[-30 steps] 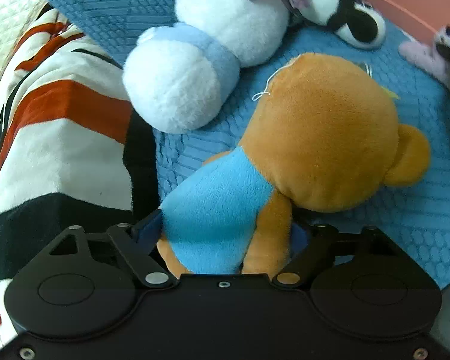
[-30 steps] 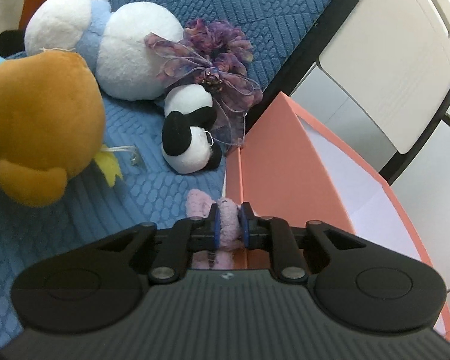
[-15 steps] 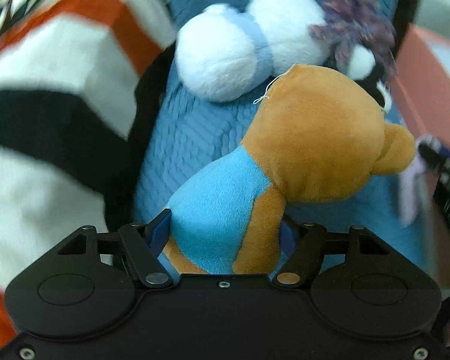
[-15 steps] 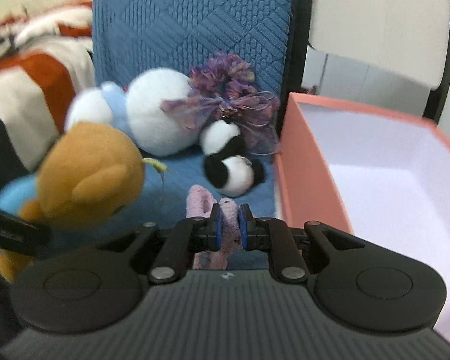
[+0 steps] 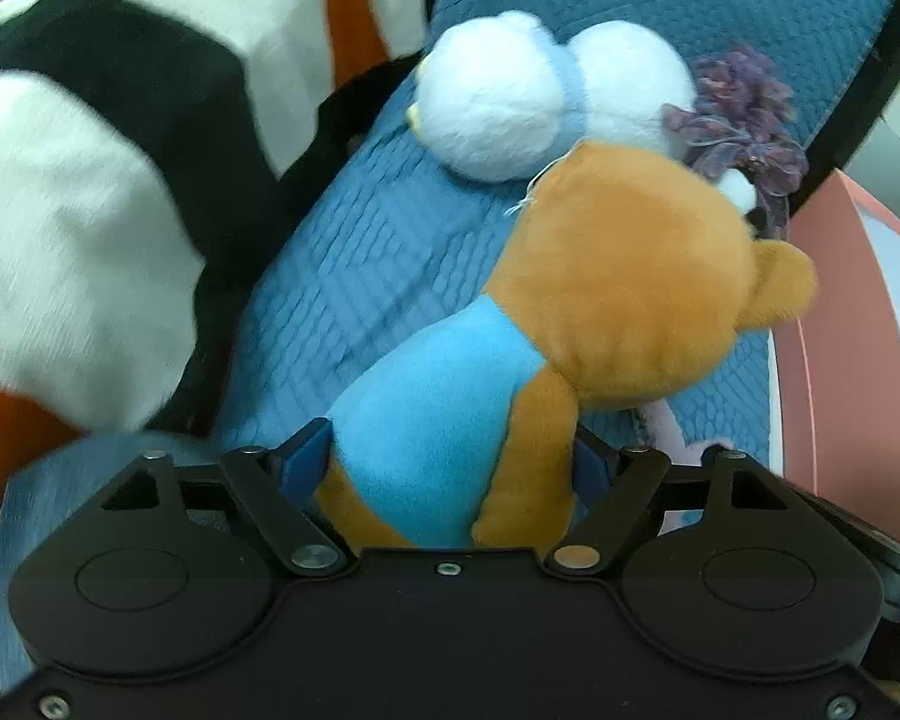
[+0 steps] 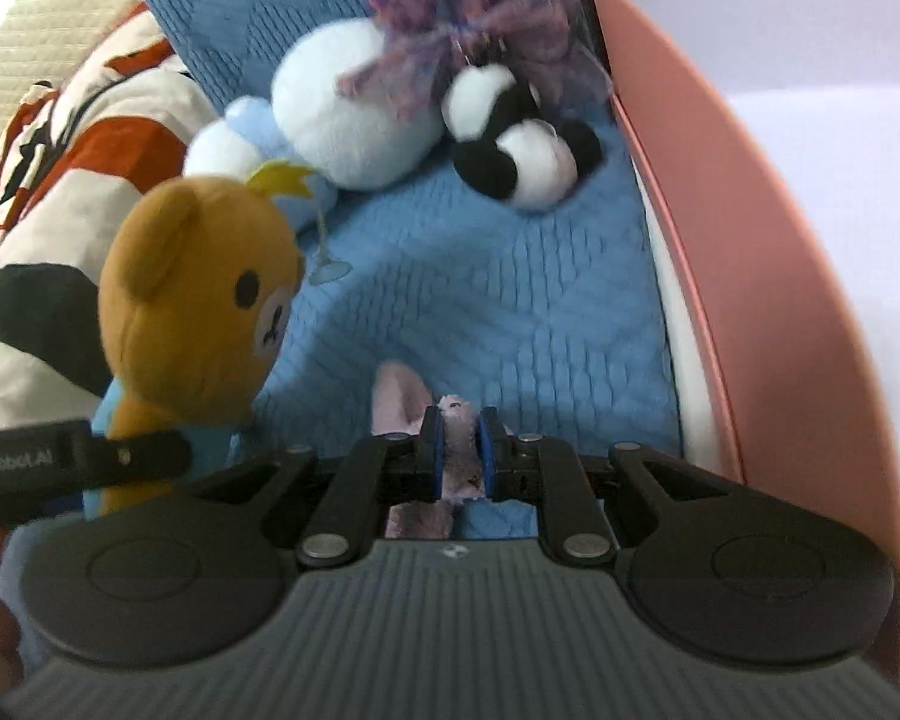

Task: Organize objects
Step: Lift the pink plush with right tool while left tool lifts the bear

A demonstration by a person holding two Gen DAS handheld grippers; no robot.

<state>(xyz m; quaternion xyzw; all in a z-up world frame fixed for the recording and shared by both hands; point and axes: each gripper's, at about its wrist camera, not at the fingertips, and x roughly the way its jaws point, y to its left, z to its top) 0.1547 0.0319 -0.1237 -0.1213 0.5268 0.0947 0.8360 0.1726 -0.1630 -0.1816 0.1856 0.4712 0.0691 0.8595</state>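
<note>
My left gripper [image 5: 444, 456] is shut on a brown plush bear [image 5: 618, 282] in a light blue shirt, holding its body above the blue cushion [image 5: 354, 276]. The bear also shows in the right wrist view [image 6: 198, 294], facing right. My right gripper [image 6: 461, 450] is shut on a small pink plush toy [image 6: 399, 402], held just left of the pink box [image 6: 750, 276]. The box also shows in the left wrist view [image 5: 834, 360]. A white and blue plush [image 6: 342, 114], a panda [image 6: 522, 144] and a purple ribbon bunch [image 6: 480, 18] lie at the cushion's back.
A blanket with white, black and orange stripes [image 5: 90, 150] lies left of the cushion. The box's white inside [image 6: 822, 192] is open at the right. The blue backrest [image 6: 270, 6] rises behind the toys.
Both grippers have lifted and pulled back with their toys. The bear is now upright beside the right gripper, and the pink box's inside has come more into view.
</note>
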